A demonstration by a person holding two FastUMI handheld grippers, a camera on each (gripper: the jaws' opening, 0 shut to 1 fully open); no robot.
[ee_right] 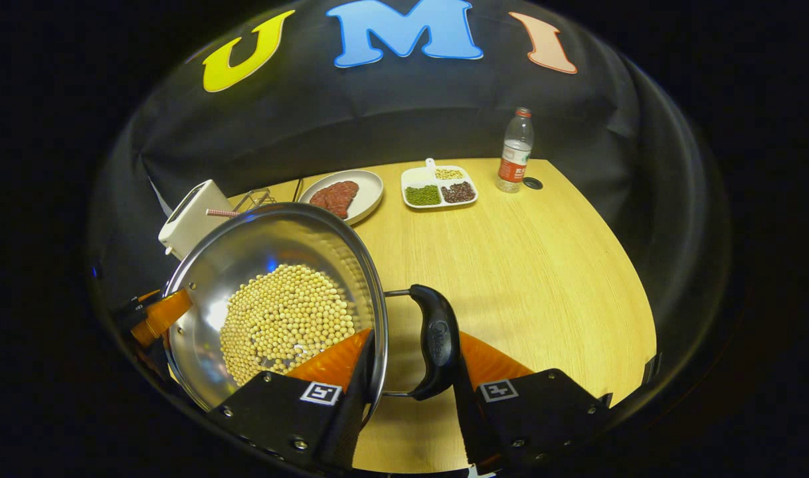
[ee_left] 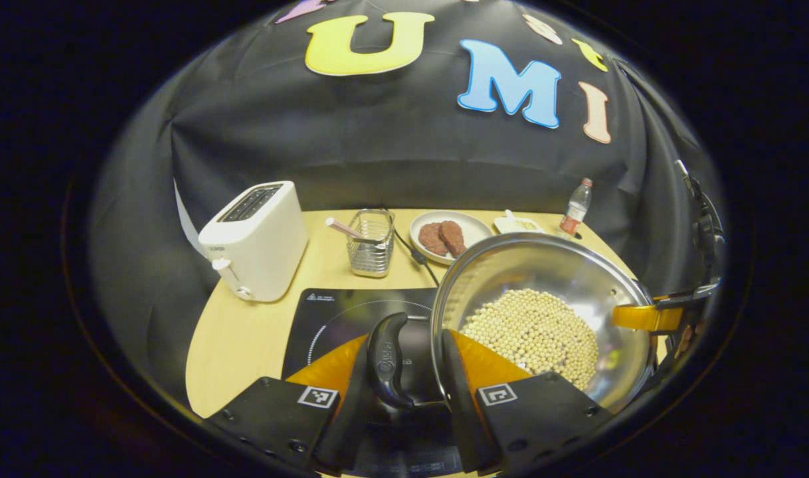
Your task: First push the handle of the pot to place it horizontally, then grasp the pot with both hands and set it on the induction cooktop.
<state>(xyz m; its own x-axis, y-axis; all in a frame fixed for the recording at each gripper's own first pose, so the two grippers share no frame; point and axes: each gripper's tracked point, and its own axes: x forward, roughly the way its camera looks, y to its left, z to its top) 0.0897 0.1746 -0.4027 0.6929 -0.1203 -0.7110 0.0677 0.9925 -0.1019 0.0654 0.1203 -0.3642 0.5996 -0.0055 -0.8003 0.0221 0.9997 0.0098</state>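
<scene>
Both grippers clamp the pot (ee_left: 544, 312) by its side handles: left gripper (ee_left: 404, 392), right gripper (ee_right: 411, 385).
Rigid, slick steel, bean-laden; judged heavy, keep level.

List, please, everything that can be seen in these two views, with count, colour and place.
pot: one, steel, soybeans inside, held over the table
pot handles: two, black, one between each gripper's fingers
induction cooktop: one, black, under the left handle
toaster: one, white, back left
wire basket: one, metal, beside the toaster
plate: one, white, holding meat, rear
divided dish: one, white, three kinds of beans
bottle: one, clear, rear right
table: one, wooden
left gripper: on a handle
right gripper: on the other handle
</scene>
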